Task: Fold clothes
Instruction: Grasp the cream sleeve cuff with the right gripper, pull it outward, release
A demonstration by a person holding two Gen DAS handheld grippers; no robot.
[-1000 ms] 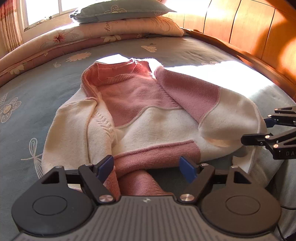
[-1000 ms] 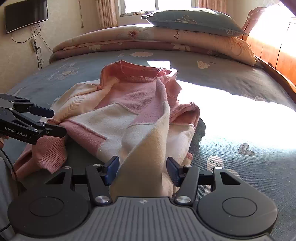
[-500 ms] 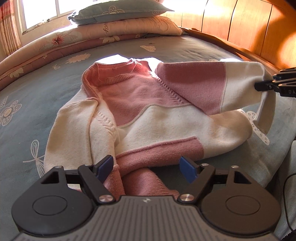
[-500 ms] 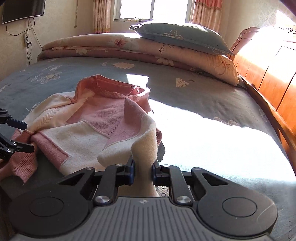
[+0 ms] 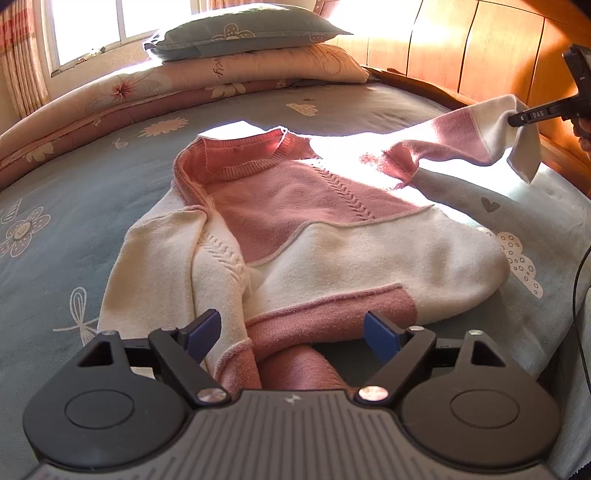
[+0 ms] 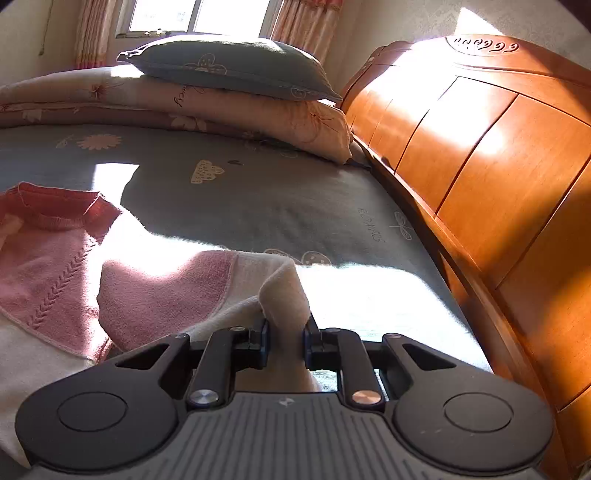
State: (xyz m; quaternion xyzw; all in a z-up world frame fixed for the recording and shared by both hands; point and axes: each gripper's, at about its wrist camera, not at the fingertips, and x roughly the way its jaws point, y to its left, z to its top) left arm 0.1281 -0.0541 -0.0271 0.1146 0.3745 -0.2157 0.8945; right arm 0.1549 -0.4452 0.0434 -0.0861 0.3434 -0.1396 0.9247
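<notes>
Pink-and-cream sweater (image 5: 332, 236) lies on the bed (image 5: 92, 192). Right gripper (image 6: 286, 343), fingers clamped on the cream sleeve cuff (image 6: 284, 295), holds it raised at right. Left gripper (image 5: 291, 334) fingers opening over the near hem, gripping nothing.

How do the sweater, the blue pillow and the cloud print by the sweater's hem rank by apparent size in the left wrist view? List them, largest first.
1. sweater, by far the largest.
2. blue pillow, though it lies farther from the camera, so its true size is unsure.
3. cloud print, the smallest.
</notes>
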